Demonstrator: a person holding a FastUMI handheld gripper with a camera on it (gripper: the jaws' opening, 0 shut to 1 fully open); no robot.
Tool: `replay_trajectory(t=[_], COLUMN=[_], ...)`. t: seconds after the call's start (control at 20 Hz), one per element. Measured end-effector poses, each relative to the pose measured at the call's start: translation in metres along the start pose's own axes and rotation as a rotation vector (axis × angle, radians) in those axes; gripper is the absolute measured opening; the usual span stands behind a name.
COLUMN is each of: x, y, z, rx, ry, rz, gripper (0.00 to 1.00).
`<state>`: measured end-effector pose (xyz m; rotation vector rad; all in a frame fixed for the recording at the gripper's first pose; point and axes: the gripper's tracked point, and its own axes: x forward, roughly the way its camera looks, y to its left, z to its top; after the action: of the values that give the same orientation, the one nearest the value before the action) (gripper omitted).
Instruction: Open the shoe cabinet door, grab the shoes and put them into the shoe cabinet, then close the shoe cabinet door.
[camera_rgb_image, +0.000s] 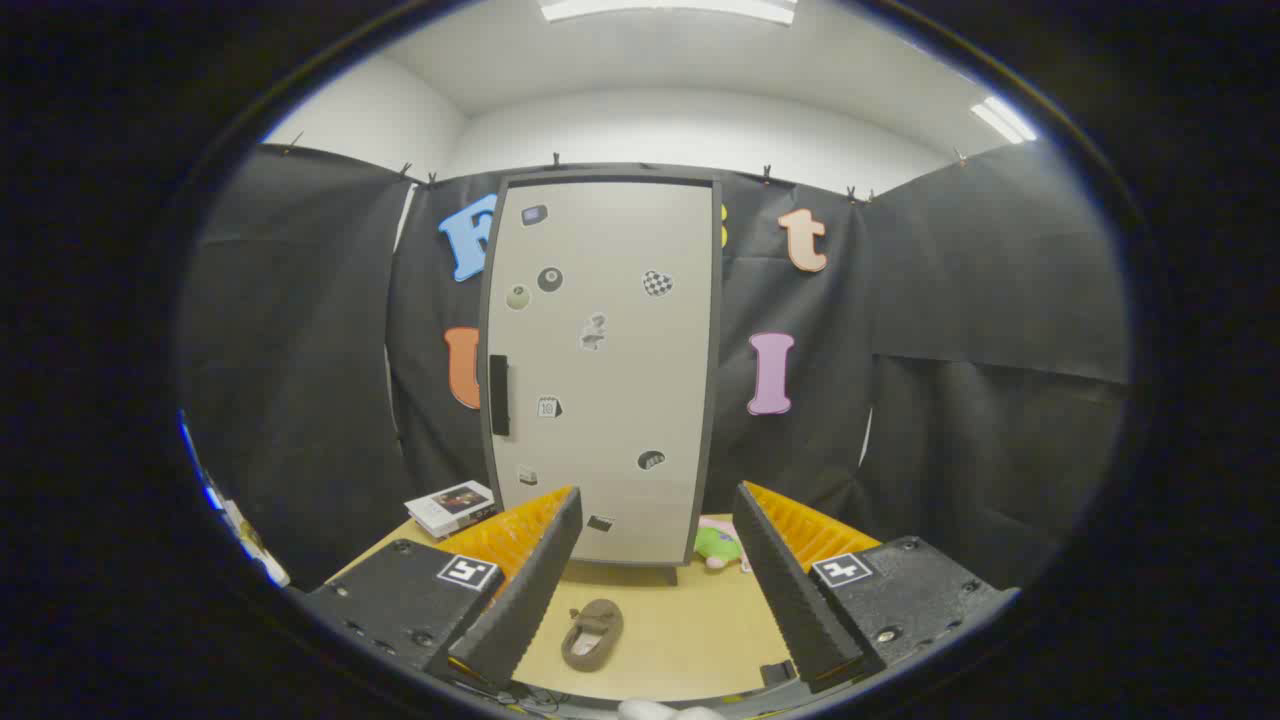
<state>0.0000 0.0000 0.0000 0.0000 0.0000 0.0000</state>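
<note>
Gripper (655, 570) wide open, fingers spread well apart and holding nothing; raised above a light wooden table (690, 640) and aimed straight at the shoe cabinet (600, 370); cabinet upright at the far side of the table, against the black cloth wall, pale door (610, 400) shut flush within a dark frame; dark vertical handle (499, 395) on the door's left edge, about mid-height; several small stickers scattered over the door face (too small to make out in detail); single brown shoe (592, 634) flat on the table, between the two fingers and nearer the left finger, well short of the cabinet's base, opening facing up, touching neither finger; small green and pink soft toy (720, 545) on the table just beside the cabinet's lower right corner, partly hidden behind the right finger; small box with a dark picture on top (450, 507) at the table's far left corner, beside the cabinet's lower left, beyond the left finger; something white at the table's near edge (665, 711), cut off, cannot tell what; white walls and ceiling lights above the cloth.
</note>
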Motion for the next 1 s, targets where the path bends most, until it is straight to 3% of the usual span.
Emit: replay_trajectory(t=[1.0], x=[0.001], y=[0.022], z=[0.003], rx=[0.017], ry=[-0.001], rz=[-0.011], gripper=[0.99])
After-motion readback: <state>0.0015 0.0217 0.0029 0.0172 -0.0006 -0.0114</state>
